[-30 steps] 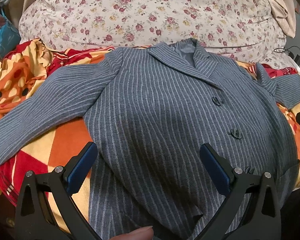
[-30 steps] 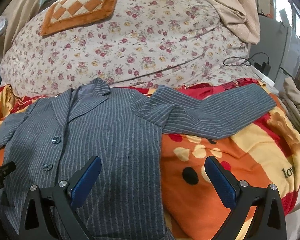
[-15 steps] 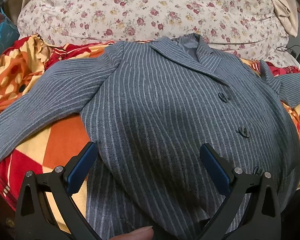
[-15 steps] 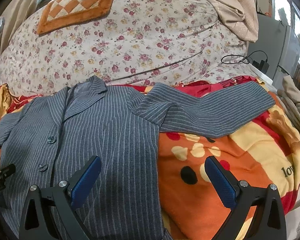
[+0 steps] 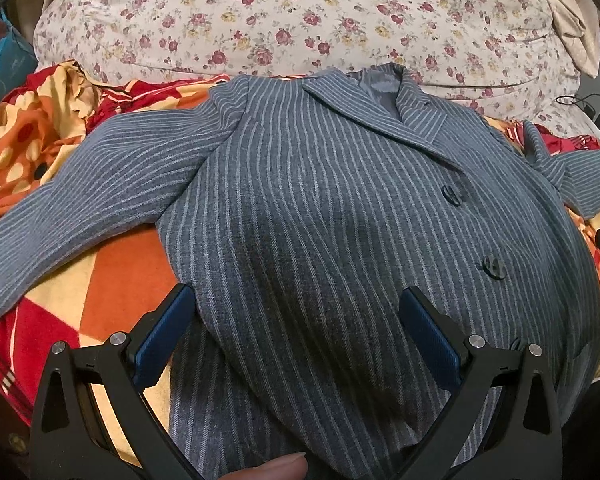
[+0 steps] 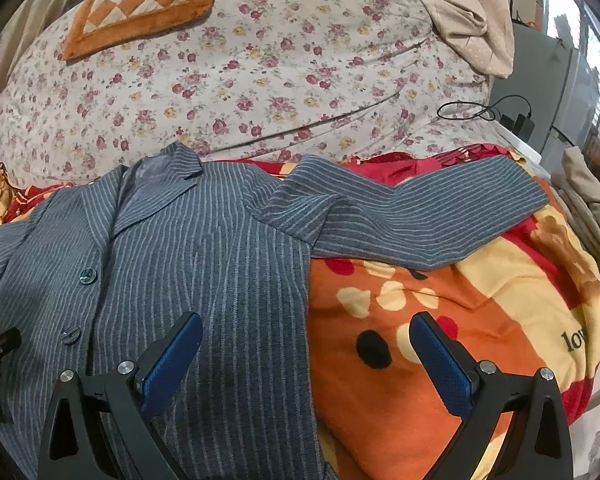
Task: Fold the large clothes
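Note:
A grey pinstriped jacket [image 5: 340, 220] lies front-up and buttoned on an orange, red and yellow blanket [image 5: 112, 276], collar toward the far side. Its left sleeve [image 5: 84, 196] stretches out to the left, and its right sleeve [image 6: 412, 216] stretches out to the right. My left gripper [image 5: 296, 316] hovers open over the jacket's lower left front, holding nothing. My right gripper [image 6: 306, 340] hangs open above the jacket's right side edge and the blanket [image 6: 440, 320], also holding nothing. A fingertip [image 5: 272, 468] shows at the bottom of the left wrist view.
A large floral-print bedding pile [image 6: 240, 68] rises behind the jacket, with an orange checkered mat [image 6: 140, 4] on top. Beige cloth [image 6: 468, 8] drapes at the far right. A black cable and charger [image 6: 500, 114] lie at the right. A teal bag [image 5: 8, 64] sits far left.
Both grippers have moved a little forward and lower over the jacket, so it sits larger in both views. The jacket has not moved and both grippers stay open.

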Demonstrator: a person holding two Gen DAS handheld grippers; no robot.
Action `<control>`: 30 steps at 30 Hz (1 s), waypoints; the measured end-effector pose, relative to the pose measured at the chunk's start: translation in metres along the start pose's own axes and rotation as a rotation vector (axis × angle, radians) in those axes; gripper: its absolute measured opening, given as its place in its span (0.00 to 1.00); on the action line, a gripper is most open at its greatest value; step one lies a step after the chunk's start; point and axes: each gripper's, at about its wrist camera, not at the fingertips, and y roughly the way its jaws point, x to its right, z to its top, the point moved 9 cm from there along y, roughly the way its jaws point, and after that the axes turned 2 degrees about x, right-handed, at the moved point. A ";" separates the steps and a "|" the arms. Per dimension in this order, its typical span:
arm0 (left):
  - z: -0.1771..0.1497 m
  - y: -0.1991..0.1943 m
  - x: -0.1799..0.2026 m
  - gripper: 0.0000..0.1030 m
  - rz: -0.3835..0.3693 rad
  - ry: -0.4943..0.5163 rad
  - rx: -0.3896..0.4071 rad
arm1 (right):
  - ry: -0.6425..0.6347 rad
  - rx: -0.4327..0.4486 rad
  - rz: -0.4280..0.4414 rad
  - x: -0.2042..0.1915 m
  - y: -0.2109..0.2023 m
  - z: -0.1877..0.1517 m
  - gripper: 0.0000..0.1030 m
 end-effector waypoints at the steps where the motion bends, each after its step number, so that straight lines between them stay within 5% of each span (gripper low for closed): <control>1: 0.000 0.000 0.000 1.00 0.000 -0.002 0.001 | 0.000 0.001 0.000 0.000 0.000 0.000 0.99; 30: 0.002 -0.003 0.000 1.00 -0.002 0.007 0.018 | 0.005 -0.011 -0.014 0.001 0.000 0.000 0.99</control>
